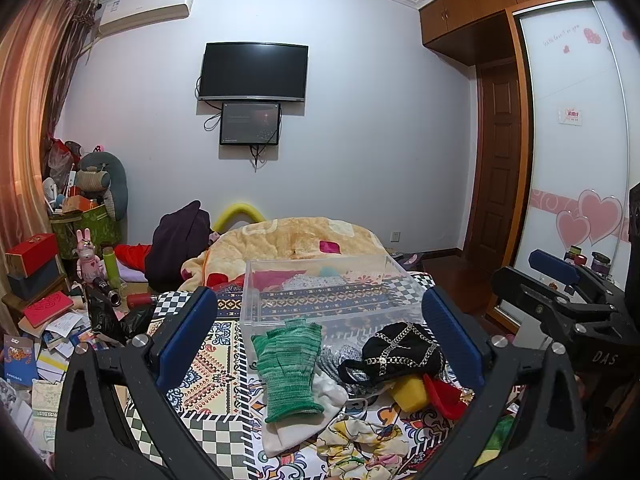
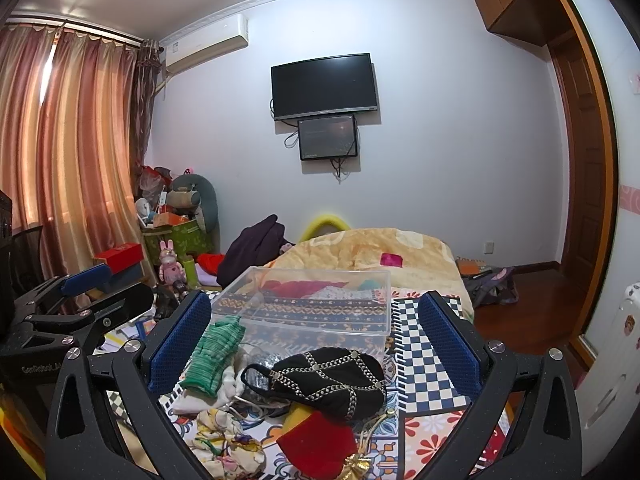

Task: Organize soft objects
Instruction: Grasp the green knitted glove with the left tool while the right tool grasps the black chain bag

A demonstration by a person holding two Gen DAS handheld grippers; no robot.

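Bedspread [image 1: 224, 364] patterned, cluttered; television [image 1: 253, 72] on wall.

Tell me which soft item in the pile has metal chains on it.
The black fabric pouch: silver chains cross it, unlike the plain green knitted glove beside it.

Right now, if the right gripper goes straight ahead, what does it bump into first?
Probably the black pouch with metal chain trim, lying just ahead between the open right gripper fingers; the clear plastic box sits behind it. Depth is uncertain.
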